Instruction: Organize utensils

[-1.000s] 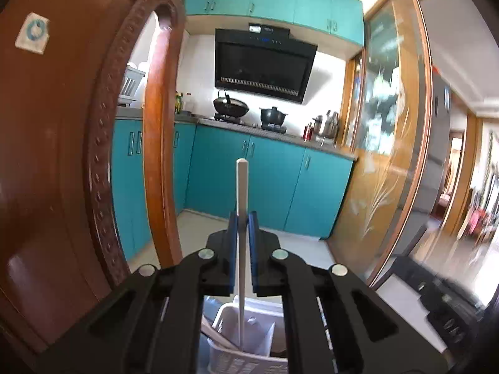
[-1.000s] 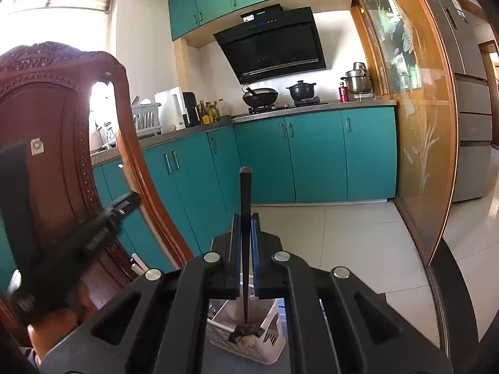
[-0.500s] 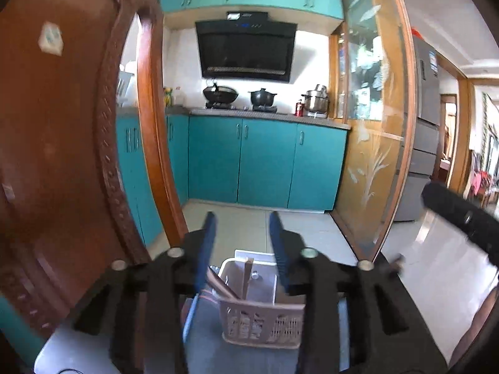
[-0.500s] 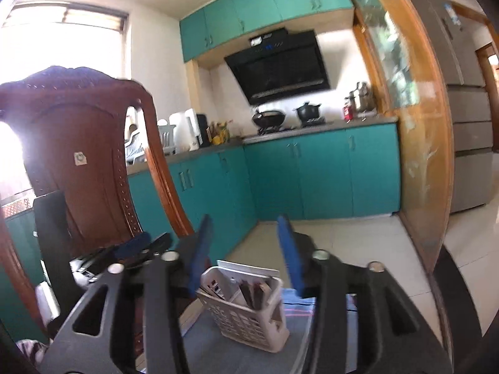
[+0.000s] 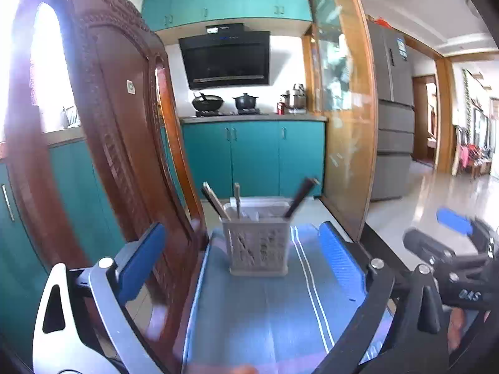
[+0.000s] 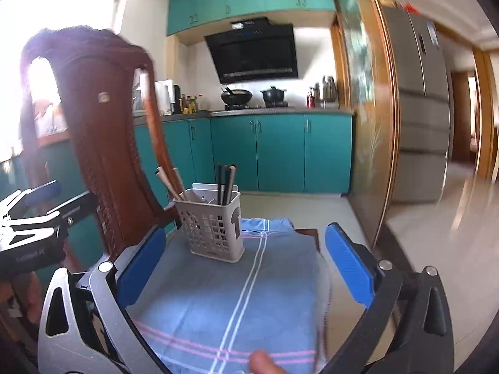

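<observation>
Both the left gripper and the right gripper have their fingers apart and opening, nothing between them. The grey utensil basket stands ahead of and between each pair on the blue cloth over the surface. It looks light and top-heavy (chopsticks lean out), so a careless brush could tip it or drag the cloth.
</observation>
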